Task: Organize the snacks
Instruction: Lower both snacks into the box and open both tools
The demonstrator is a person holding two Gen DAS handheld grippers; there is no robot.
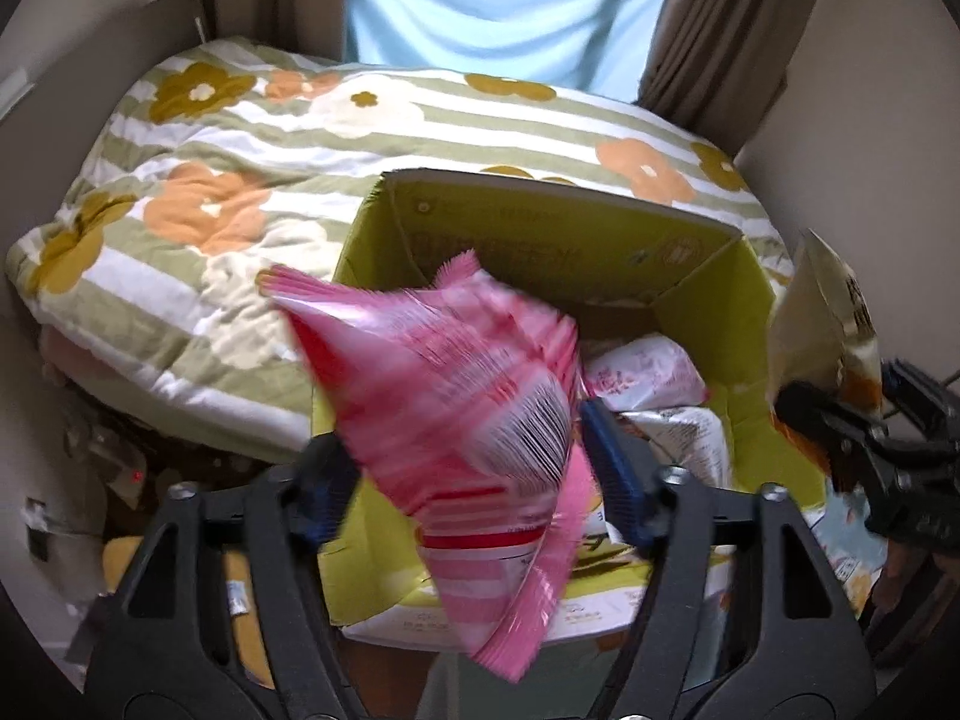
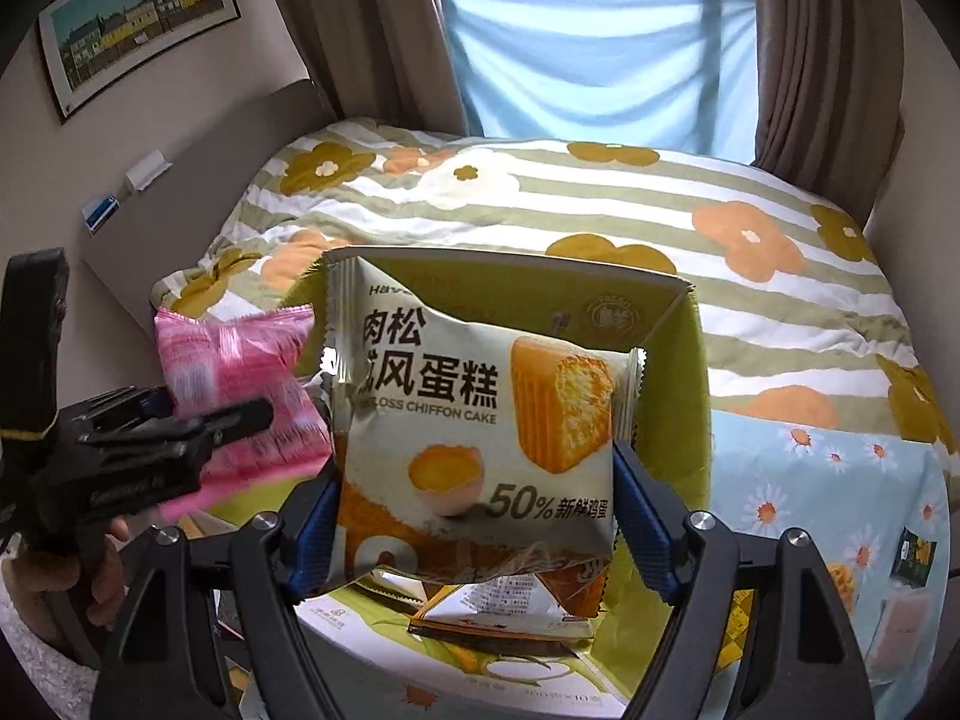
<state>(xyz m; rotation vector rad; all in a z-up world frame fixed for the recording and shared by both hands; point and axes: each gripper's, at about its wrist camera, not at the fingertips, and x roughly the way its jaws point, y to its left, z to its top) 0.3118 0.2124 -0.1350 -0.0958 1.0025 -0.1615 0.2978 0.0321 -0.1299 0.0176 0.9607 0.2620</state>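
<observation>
A pink striped snack packet [image 1: 456, 384] hangs blurred between the fingers of my left gripper [image 1: 474, 474], over the near edge of an open yellow-green cardboard box [image 1: 690, 252]. The jaws stand wide and the pads do not press on the packet. Other white packets [image 1: 648, 372] lie inside the box. My right gripper [image 2: 474, 516] is shut on a cream chiffon cake packet [image 2: 468, 420], held upright above the same box [image 2: 678, 372]. In the right wrist view the pink packet [image 2: 240, 372] and the left gripper [image 2: 180, 438] are at the left.
The box stands against a bed with a striped floral quilt [image 1: 300, 150]. A blue cloth [image 1: 498, 0] and brown curtains hang at the window behind. A daisy-print sheet [image 2: 840, 510] at the right bears a small packet [image 2: 915, 552]. A hand [image 2: 102, 576] holds the left gripper.
</observation>
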